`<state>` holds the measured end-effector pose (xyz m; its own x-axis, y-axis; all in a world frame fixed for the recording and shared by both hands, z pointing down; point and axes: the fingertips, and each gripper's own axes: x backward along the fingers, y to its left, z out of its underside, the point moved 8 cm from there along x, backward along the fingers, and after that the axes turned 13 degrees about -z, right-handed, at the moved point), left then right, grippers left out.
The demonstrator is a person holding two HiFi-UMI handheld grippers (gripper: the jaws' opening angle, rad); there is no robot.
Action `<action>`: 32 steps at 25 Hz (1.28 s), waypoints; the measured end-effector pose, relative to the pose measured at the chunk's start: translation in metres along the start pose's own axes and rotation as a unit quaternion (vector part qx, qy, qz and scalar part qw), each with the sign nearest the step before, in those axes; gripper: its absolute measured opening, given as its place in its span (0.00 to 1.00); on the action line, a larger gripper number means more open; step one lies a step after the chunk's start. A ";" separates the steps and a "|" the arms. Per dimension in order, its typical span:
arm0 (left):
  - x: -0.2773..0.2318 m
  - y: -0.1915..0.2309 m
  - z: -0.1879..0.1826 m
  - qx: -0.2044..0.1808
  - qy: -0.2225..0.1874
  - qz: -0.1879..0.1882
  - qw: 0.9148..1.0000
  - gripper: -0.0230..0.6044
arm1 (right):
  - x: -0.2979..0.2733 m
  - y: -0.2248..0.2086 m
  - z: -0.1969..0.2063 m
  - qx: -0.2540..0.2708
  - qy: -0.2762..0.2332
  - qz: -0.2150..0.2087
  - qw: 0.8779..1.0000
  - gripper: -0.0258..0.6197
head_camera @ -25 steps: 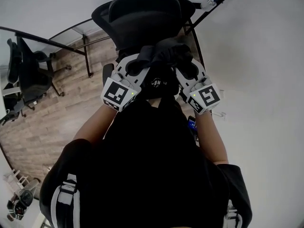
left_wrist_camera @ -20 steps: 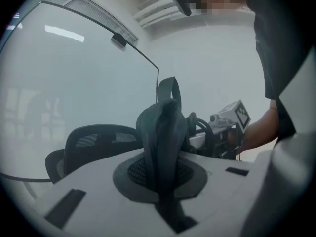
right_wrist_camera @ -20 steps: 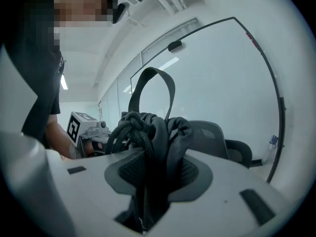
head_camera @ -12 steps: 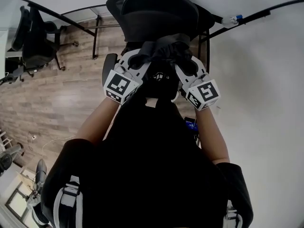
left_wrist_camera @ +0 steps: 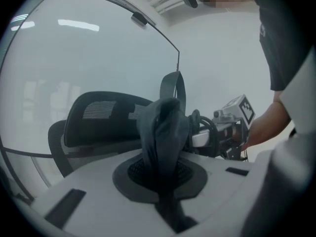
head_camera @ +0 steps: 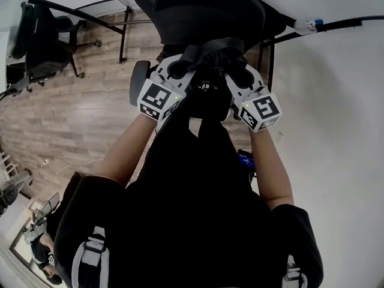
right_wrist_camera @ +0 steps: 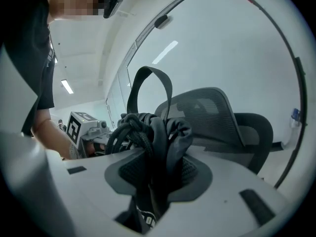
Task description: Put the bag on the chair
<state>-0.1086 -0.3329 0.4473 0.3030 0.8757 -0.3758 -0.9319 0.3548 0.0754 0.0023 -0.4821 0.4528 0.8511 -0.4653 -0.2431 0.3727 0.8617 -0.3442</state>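
The left gripper (left_wrist_camera: 160,174) had its jaws almost together, nipping a thin fold of dark cloth from the bag (left_wrist_camera: 163,125) that stood up between them. The right gripper (right_wrist_camera: 155,181) held its jaws roughly half apart, because the bunch it clamped was thicker: gathered cloth with a coil of black cord (right_wrist_camera: 129,132) pressed in beside it. A strap (right_wrist_camera: 148,85) looped up above that bunch.

Two grips on the top edge, one at each side, probably served to hold the soft bag level so that it could go down squarely. Beyond both pairs of jaws stood the chair (right_wrist_camera: 212,110), its mesh back facing them. The bag hung in the air short of it, not yet set down.

Only the head view showed the bag's body slung between the two grippers, and the seat was hidden there. Only the gripper views showed what each pair of jaws pinched.
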 end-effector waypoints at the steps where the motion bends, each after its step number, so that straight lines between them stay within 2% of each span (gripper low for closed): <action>1: -0.004 0.003 0.004 -0.001 0.004 0.001 1.000 0.09 | -0.003 -0.003 0.004 -0.005 0.001 0.002 1.000 0.23; 19: -0.080 0.033 0.100 0.006 0.052 0.005 0.999 0.09 | -0.048 -0.064 0.099 -0.055 0.010 0.042 0.998 0.23; 27: -0.109 0.050 0.155 0.011 0.082 0.001 0.997 0.09 | -0.072 -0.089 0.147 -0.069 0.035 0.064 0.995 0.23; 32: -0.126 0.063 0.168 0.020 0.075 -0.006 0.997 0.09 | -0.087 -0.102 0.156 -0.066 0.024 0.083 0.994 0.22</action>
<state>-0.1719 -0.3665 0.6544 0.2788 0.8134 -0.5106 -0.9185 0.3811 0.1057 -0.0518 -0.4983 0.6510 0.8769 -0.3312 -0.3483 0.1742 0.8944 -0.4119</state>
